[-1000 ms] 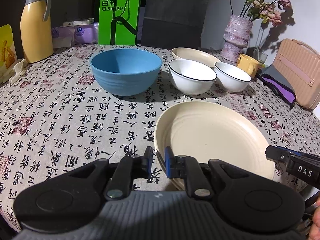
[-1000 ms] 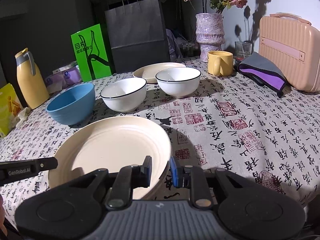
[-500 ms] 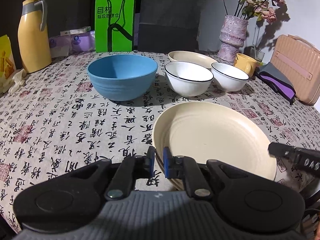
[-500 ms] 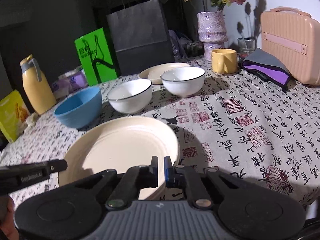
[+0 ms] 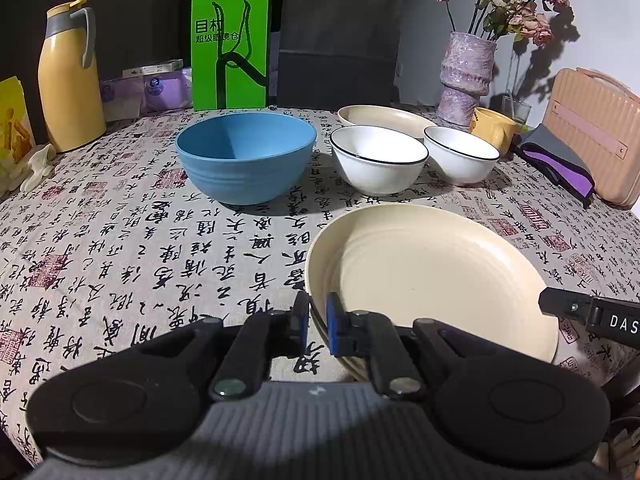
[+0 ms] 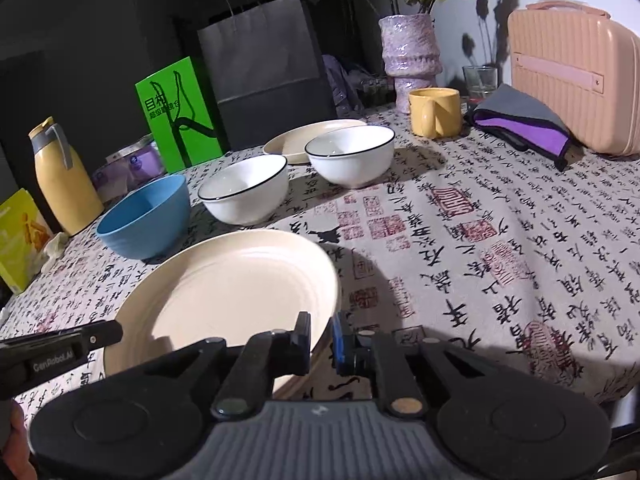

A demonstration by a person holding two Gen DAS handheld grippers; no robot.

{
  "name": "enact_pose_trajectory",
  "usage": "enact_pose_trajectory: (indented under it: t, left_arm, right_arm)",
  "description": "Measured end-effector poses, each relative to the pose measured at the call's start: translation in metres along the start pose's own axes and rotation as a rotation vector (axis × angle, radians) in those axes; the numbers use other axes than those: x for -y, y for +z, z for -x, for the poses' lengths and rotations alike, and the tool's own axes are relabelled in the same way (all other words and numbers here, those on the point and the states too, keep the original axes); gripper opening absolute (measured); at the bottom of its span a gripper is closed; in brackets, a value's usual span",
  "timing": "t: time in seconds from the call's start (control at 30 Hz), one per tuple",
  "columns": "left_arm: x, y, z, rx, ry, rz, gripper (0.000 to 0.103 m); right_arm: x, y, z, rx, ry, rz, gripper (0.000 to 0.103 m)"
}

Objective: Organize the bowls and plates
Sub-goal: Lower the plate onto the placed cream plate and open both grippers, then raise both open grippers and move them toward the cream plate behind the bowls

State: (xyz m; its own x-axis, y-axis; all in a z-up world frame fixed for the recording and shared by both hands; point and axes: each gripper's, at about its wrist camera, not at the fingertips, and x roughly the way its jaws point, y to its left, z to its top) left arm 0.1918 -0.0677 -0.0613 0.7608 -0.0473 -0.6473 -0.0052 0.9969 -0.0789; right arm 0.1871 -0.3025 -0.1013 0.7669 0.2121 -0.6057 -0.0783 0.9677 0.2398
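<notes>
A large cream plate point(image 5: 432, 276) point(image 6: 224, 288) lies at the table's near edge, held from both sides. My left gripper point(image 5: 316, 320) is shut on its left rim, and my right gripper point(image 6: 322, 336) is shut on its right rim. Each gripper's finger shows at the edge of the other's view. Behind the plate stand a blue bowl point(image 5: 246, 156) point(image 6: 144, 216) and two black-rimmed white bowls point(image 5: 378, 158) point(image 5: 460, 152). A second cream plate point(image 5: 384, 116) point(image 6: 308, 138) lies behind the white bowls.
Along the back stand a yellow jug point(image 5: 70, 76), a green sign point(image 5: 230, 50), a black paper bag point(image 5: 340, 40) and a purple vase point(image 5: 466, 76). A yellow mug point(image 5: 490, 126), a purple-grey cloth point(image 5: 556, 160) and a pink case point(image 5: 596, 136) crowd the right side.
The right gripper's jaws have narrowed onto the plate's rim. The left gripper's jaws also tightened slightly. Both hands have stayed in place.
</notes>
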Motion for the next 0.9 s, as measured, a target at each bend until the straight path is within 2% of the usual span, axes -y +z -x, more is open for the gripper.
enact_pose_trajectory:
  t: [0.23, 0.33, 0.37, 0.43, 0.47, 0.5, 0.53, 0.57, 0.6, 0.63, 0.67, 0.77, 0.8, 0.9]
  left_arm:
    - [-0.002, 0.0, 0.001, 0.003, -0.014, 0.012, 0.01]
    - [-0.003, 0.001, 0.003, 0.0, -0.021, 0.013, 0.011]
    - [-0.004, 0.001, 0.003, 0.0, -0.023, 0.014, 0.014]
    - [-0.006, 0.003, 0.005, 0.008, -0.026, 0.027, 0.026]
    - [-0.007, 0.004, 0.007, 0.016, -0.025, 0.034, 0.04]
    - [-0.008, 0.004, 0.009, 0.027, -0.024, 0.038, 0.048]
    - [-0.009, 0.005, 0.011, 0.034, -0.022, 0.038, 0.051]
    - [-0.009, 0.005, 0.012, 0.034, -0.022, 0.038, 0.057]
    - [-0.01, 0.006, 0.013, 0.035, -0.025, 0.041, 0.069]
    - [-0.01, 0.006, 0.015, 0.038, -0.029, 0.045, 0.077]
    - [-0.011, 0.006, 0.017, 0.048, -0.032, 0.046, 0.087]
    - [-0.012, 0.007, 0.024, 0.077, -0.032, 0.048, 0.103]
    - [-0.013, 0.008, 0.026, 0.083, -0.036, 0.052, 0.103]
    - [-0.014, 0.01, 0.029, 0.083, -0.057, 0.058, 0.103]
  right_arm:
    - [0.001, -0.002, 0.0, 0.008, -0.002, -0.005, 0.009]
    - [0.002, -0.001, 0.004, 0.013, 0.003, -0.013, 0.013]
    - [0.003, -0.001, 0.005, 0.016, 0.004, -0.01, 0.013]
    - [0.003, 0.001, 0.007, 0.017, 0.009, -0.008, 0.018]
    - [0.004, 0.001, 0.007, 0.016, 0.011, -0.009, 0.022]
    - [0.004, 0.002, 0.008, 0.015, 0.012, -0.01, 0.032]
    - [0.004, 0.002, 0.008, 0.015, 0.006, -0.008, 0.044]
    - [0.004, 0.003, 0.008, 0.015, -0.002, -0.004, 0.053]
    - [0.004, 0.004, 0.009, 0.017, -0.011, -0.002, 0.068]
    - [0.005, 0.005, 0.009, 0.017, -0.021, -0.001, 0.082]
    - [0.005, 0.007, 0.01, 0.018, -0.027, 0.0, 0.087]
    - [0.005, 0.01, 0.013, 0.02, -0.027, 0.004, 0.094]
    - [0.006, 0.01, 0.013, 0.016, -0.028, 0.005, 0.102]
    - [0.006, 0.01, 0.014, 0.016, -0.03, 0.012, 0.103]
